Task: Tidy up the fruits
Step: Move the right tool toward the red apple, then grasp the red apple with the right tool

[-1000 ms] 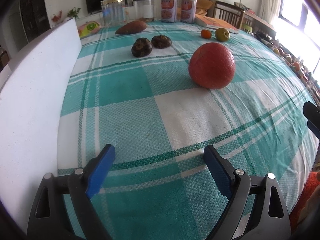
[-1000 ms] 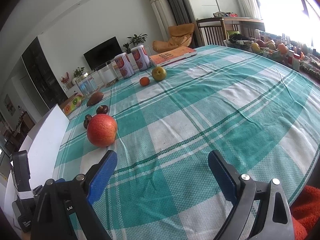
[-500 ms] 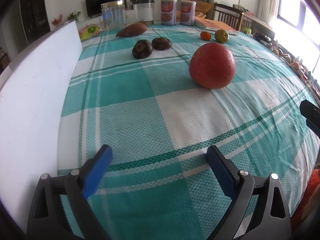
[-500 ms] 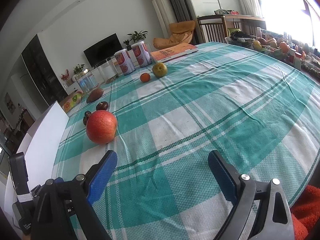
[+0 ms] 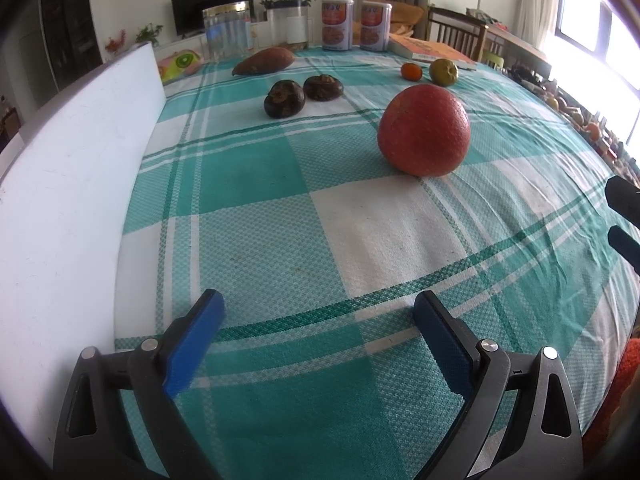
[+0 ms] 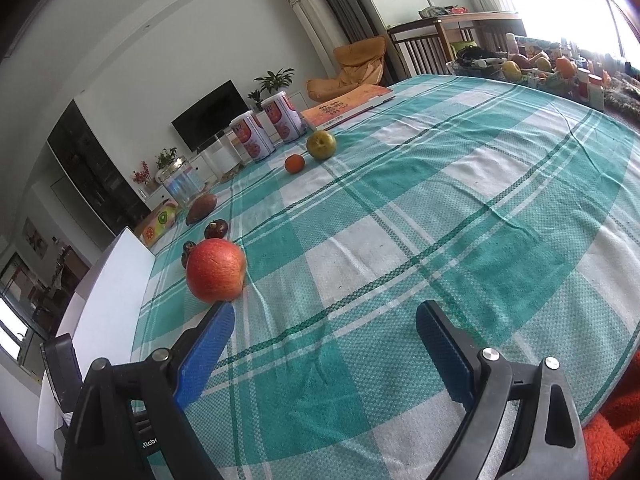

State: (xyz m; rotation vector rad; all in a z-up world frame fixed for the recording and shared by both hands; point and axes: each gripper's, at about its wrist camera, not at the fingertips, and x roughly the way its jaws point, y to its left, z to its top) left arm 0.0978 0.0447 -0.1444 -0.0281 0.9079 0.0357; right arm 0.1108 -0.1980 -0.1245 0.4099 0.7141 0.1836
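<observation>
A large red pomegranate point(image 5: 424, 130) lies on the green checked tablecloth point(image 5: 280, 220), ahead and right of my open, empty left gripper point(image 5: 318, 304). Two dark mangosteens point(image 5: 285, 99) sit beyond it, then a sweet potato point(image 5: 264, 61), a small orange point(image 5: 411, 71) and a green fruit point(image 5: 443, 72). In the right wrist view my right gripper point(image 6: 325, 314) is open and empty; the pomegranate point(image 6: 216, 275) sits just beyond its left fingertip. The mangosteens point(image 6: 216, 229), orange point(image 6: 295, 163) and green fruit point(image 6: 321, 144) lie farther off.
A white board point(image 5: 76, 184) stands along the table's left edge. Two red cans point(image 5: 337, 24), clear jars point(image 5: 228, 32) and a book point(image 5: 430, 49) stand at the far end. A fruit basket point(image 6: 536, 68) sits far right. The right gripper's tip point(image 5: 624, 216) shows at the left view's right edge.
Both grippers have drifted slightly forward over the cloth; the pomegranate now appears a little closer in the right wrist view. Nothing was picked up or moved.
</observation>
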